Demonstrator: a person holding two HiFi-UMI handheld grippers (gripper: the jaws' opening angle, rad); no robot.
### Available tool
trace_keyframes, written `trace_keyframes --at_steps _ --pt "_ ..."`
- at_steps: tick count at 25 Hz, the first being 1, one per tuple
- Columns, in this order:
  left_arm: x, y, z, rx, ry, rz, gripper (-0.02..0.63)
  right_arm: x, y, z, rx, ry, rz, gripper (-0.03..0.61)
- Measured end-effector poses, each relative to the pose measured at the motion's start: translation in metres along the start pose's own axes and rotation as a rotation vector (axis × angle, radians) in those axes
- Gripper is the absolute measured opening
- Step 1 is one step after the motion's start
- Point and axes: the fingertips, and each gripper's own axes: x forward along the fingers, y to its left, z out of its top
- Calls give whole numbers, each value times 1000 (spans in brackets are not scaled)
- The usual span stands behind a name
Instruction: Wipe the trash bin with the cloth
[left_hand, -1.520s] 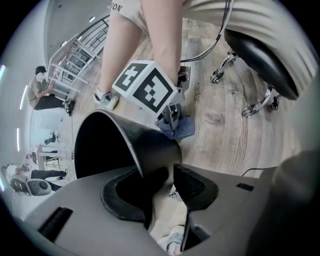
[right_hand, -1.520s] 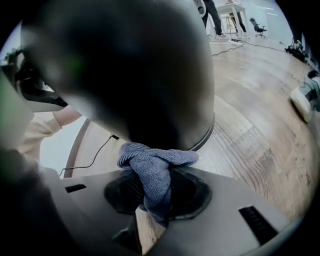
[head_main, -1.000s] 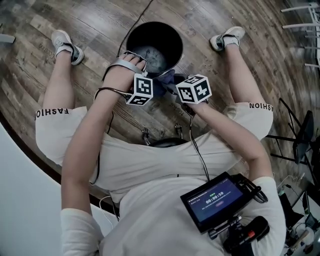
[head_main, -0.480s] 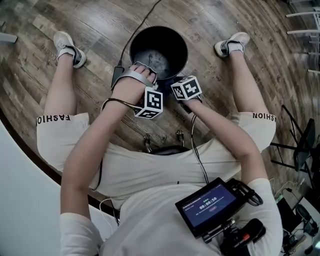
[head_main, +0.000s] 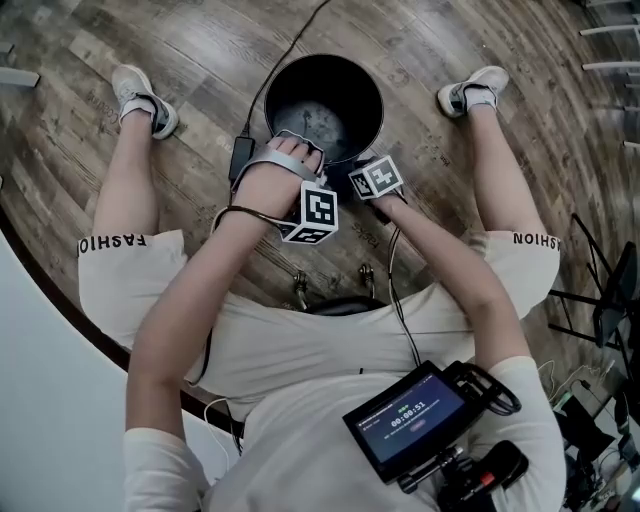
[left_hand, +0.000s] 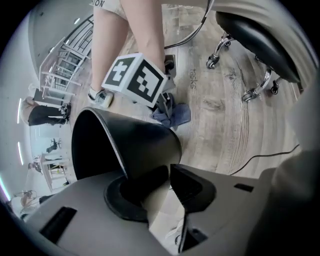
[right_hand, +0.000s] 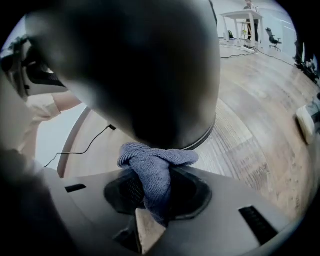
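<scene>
The black trash bin (head_main: 322, 108) stands on the wood floor between the person's feet. My left gripper (left_hand: 162, 176) is shut on its near rim, with the bin wall (left_hand: 125, 145) caught between the jaws; its marker cube (head_main: 318, 212) shows below the hand. My right gripper (right_hand: 155, 192) is shut on the bunched blue cloth (right_hand: 156, 167), which is pressed against the bin's outer wall (right_hand: 145, 75) low down. The left gripper view also shows the cloth (left_hand: 172, 114) under the right marker cube (left_hand: 135, 80).
The person sits with a shoe on either side of the bin (head_main: 142, 95) (head_main: 475, 88). A black cable (head_main: 243, 155) runs past the bin's left side. Chair casters (left_hand: 252, 75) stand behind the grippers. A monitor (head_main: 410, 420) hangs at the chest.
The left gripper's jaws have shut on the bin's rim. The right gripper has moved in closer to the bin's wall with the cloth.
</scene>
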Motion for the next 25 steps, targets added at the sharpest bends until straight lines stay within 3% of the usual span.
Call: trace_keyframes --at_steps 5,8,10,12,16,21,25 --pt "-1 -3 -16 -34 -30 -31 212 -79 45 10 -55 -33 58 103" --pt "0 0 -21 -5 -24 16 208 -130 79 36 -55 -122 85 103" --pt "0 0 -18 35 -1 47 141 -153 97 58 -71 -180 91 103" --pt "-1 -4 -14 51 9 49 129 -160 105 75 -95 -198 85 103" --pt "-3 -5 -6 39 -6 32 124 -135 93 71 -105 -108 73 103" --pt "-2 -1 -1 36 -9 24 123 -61 60 43 -63 -40 57 103" --pt "-1 6 4 -27 9 29 124 4 23 21 -38 -1 4 103"
